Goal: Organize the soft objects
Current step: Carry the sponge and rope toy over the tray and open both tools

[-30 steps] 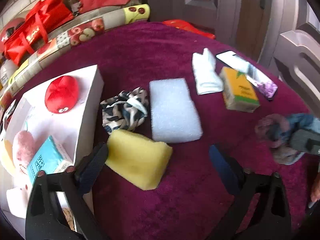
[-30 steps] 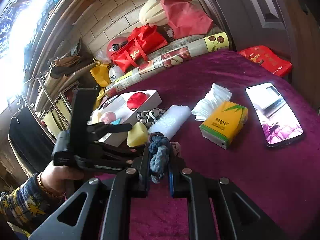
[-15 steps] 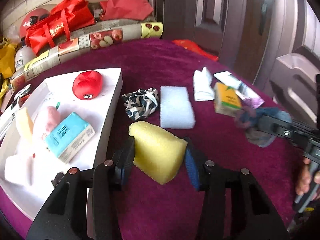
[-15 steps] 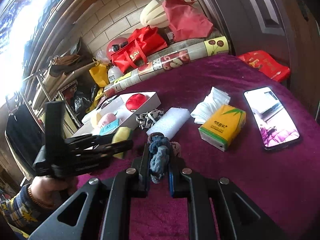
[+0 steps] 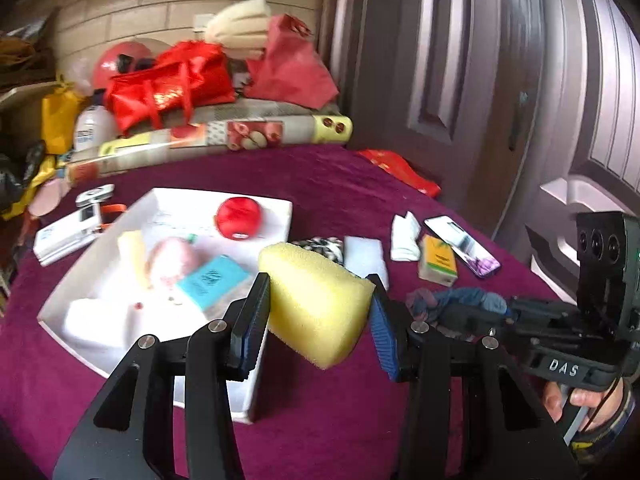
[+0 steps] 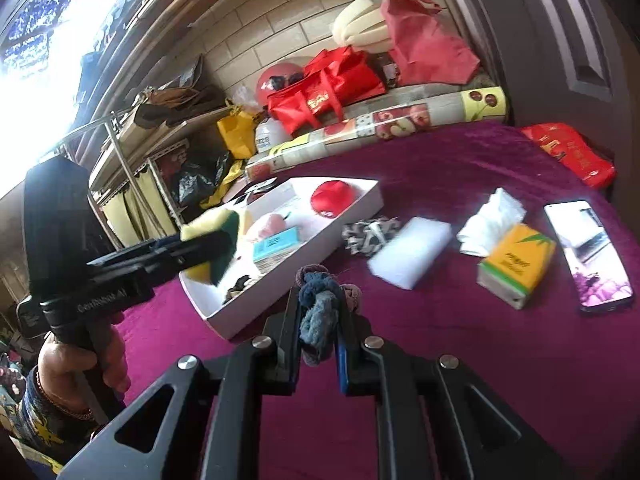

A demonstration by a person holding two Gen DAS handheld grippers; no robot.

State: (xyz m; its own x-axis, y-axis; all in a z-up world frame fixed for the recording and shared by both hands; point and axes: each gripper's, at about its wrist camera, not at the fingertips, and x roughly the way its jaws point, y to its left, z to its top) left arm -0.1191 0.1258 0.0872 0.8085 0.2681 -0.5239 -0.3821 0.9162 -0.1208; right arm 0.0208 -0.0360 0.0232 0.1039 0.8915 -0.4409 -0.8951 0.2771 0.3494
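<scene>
- The left gripper (image 5: 318,316) grips a yellow sponge (image 5: 314,308) above the purple cloth (image 5: 340,184).
- A white tray (image 5: 80,280) lies left, holding a red plush (image 5: 239,216).
- The right gripper (image 5: 452,308), near right, clamps a blue rag (image 5: 472,300).

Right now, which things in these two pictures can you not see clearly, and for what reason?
- Print on the teal pack in the white tray: blurred, left wrist view.
- Dark item in the tray's near corner: too small to identify, right wrist view.
- Blue cloth: its lower part is hidden between the right gripper fingers.
- Zebra-pattern cloth: partly behind the yellow sponge, left wrist view.
</scene>
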